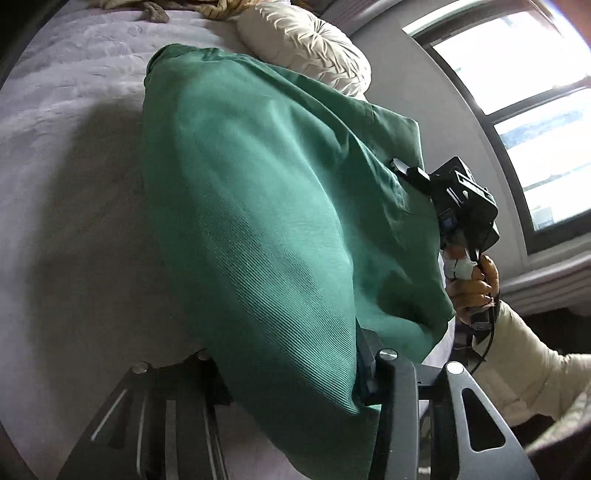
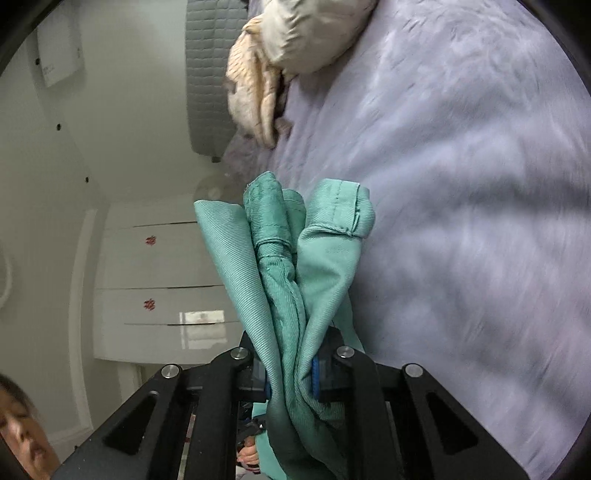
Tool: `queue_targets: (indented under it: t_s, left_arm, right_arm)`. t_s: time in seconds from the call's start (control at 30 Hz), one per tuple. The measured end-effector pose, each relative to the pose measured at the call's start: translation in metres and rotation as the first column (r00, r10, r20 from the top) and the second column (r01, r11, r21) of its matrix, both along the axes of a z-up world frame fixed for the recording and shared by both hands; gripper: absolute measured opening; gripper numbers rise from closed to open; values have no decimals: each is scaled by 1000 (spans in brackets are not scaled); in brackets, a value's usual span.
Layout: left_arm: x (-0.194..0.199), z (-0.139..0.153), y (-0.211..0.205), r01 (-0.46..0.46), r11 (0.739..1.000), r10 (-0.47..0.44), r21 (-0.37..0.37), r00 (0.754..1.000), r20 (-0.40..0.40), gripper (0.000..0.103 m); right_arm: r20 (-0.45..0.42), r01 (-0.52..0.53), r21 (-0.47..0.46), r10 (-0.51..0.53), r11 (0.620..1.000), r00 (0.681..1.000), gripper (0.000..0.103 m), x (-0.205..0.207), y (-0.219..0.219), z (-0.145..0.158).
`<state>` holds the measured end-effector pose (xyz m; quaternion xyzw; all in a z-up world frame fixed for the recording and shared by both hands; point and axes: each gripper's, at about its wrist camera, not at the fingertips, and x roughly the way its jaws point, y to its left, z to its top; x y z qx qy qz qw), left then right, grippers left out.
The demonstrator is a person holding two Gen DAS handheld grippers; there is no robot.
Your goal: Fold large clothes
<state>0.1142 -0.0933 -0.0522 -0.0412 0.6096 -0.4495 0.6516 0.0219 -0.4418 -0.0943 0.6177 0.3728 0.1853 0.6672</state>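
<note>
Home bedroom: wide bed under a pale lilac bedspread, cream ruched pillow at its head, quilted grey headboard, white glossy drawers, window beside the bed.

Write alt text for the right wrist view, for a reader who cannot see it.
The right gripper is shut on a bunched, hemmed edge of a green ribbed-fabric garment, which sticks up between its black fingers. Behind lies a bed with a pale lilac fuzzy cover, with a cream quilted pillow and a beige crumpled cloth at its far end.
</note>
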Motion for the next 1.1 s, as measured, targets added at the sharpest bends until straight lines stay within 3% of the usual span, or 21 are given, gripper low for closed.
queue_targets:
  t_s: [0.2,0.3,0.4,0.47,0.53,0.57,0.63,0.73,0.87,1.0,1.1]
  left_arm:
    - [-39,13,55,25,997,-24,67,1000,-5,47]
    - [-60,-2,86,13,992,-9,127,1000,-30,49]
    - [-74,-33,104,-4,974,13,228,999,-41,54]
    - [-77,-59,114,-36,957,60,289,995,-76,62]
    - [-80,-61,123,-54,960,79,273,994,-80,66]
    - [-82,-58,127,-59,960,82,272,994,-71,74]
    - [-89,-48,133,-66,957,79,282,996,-35,75]
    - [-83,-41,154,-106,946,114,307,993,-9,75]
    - [-81,-21,168,-168,933,160,319,986,52,75]
    - [-90,-13,179,-148,942,133,302,989,70,75]
    - [-98,-9,184,-108,943,88,316,993,77,75]
  right_arm:
    - [-10,-6,78,7,997,1000,17,-40,71,1]
    - [-39,10,137,-5,990,999,17,-59,111,-16]
    - [-123,26,151,-7,988,992,17,-77,140,-45]
    - [-205,29,98,-8,995,979,16,-81,148,-64]
    - [-287,42,0,-40,999,957,19,-83,143,-71]
    - [-314,26,-53,-41,998,949,24,-79,142,-69]
    - [-365,-48,-245,-46,968,930,40,-77,137,-51]
    - [-401,-86,-397,-88,914,912,41,-77,134,-28]
    - [-409,-92,-450,-113,888,905,41,-85,142,-1]
    - [-351,-176,-443,10,879,936,41,-115,161,37]
    - [-325,-267,-428,129,863,937,42,-140,186,58]
